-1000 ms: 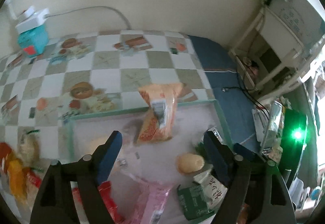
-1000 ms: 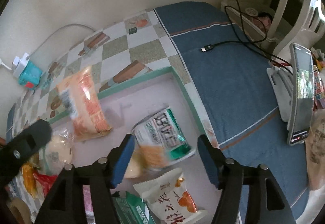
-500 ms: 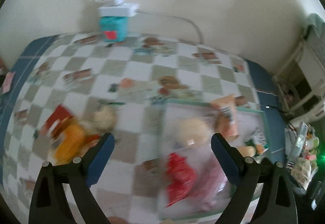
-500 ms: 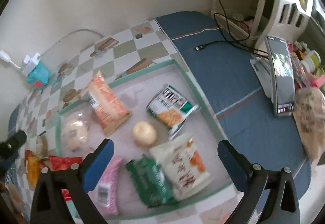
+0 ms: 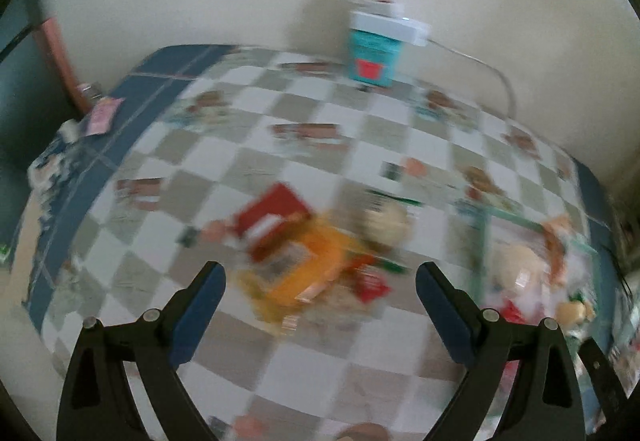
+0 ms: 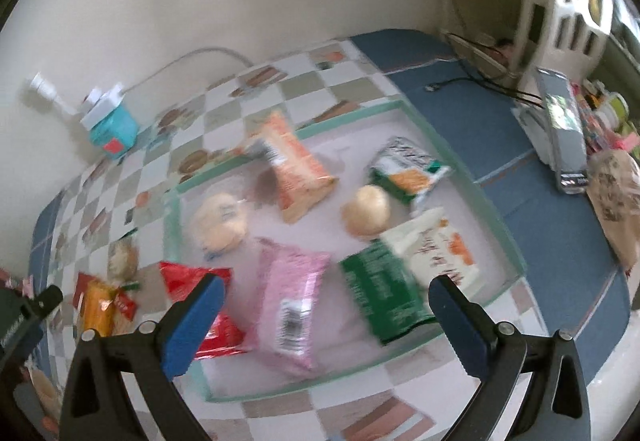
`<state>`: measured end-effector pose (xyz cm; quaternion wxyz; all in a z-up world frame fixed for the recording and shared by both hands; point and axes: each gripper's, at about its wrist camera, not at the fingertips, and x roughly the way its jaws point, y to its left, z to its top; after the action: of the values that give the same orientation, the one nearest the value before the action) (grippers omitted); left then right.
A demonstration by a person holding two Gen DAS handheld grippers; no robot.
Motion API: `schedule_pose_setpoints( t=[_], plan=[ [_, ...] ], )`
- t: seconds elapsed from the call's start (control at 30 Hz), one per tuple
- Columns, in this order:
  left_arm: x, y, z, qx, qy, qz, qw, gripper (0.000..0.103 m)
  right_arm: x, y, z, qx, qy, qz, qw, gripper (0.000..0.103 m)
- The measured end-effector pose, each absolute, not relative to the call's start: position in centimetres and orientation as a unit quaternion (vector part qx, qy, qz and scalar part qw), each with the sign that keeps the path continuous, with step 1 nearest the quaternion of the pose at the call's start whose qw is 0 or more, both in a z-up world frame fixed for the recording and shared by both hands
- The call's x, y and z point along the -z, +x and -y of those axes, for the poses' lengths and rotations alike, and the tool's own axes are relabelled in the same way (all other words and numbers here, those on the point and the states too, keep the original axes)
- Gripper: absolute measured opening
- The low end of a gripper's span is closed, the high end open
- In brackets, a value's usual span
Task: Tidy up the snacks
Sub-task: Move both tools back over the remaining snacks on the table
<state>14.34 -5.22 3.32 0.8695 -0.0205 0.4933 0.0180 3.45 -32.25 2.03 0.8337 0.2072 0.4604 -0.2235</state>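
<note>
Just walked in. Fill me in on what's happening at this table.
A person is sorting snacks with two handheld grippers. Both the left gripper and the right gripper are open and empty. The green-rimmed tray already holds several packets, including a pink packet and an orange packet. The left gripper faces a loose pile on the checkered cloth, with a yellow-orange packet nearest.

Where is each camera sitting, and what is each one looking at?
Left wrist view: rides on the open left gripper, looking down at a blurry pile of loose red and orange snack packets on the checkered tablecloth; both blue-padded fingers show.
Right wrist view: rides on the open right gripper, looking down into the shallow green-rimmed tray holding a pink snack bag; its fingers show too.
Shared: the teal box with a white top, the tray and the loose pile appear in both.
</note>
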Motion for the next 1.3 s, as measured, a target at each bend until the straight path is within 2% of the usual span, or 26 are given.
schedule_pose_setpoints(
  t=[0.27,0.77,1.3],
  plan=[
    [-1.3,15.3,-2.1,-0.083,-0.077,-0.511,0.852,0.096,-1.4,6.2,27.1,0.189,0.168,-0.482,0.839,0.103],
    [1.6,16.8,-7.8,-0.094,-0.167,-0.530,0.826,0.096,-1.1,12.7,18.4,0.094,0.103,-0.505,0.852,0.103],
    [4.6,18.7,-7.2,-0.075,-0.170,-0.555,0.811,0.096,4.1,15.7,13.5,0.048,0.022,-0.534,0.844,0.102]
  ],
)
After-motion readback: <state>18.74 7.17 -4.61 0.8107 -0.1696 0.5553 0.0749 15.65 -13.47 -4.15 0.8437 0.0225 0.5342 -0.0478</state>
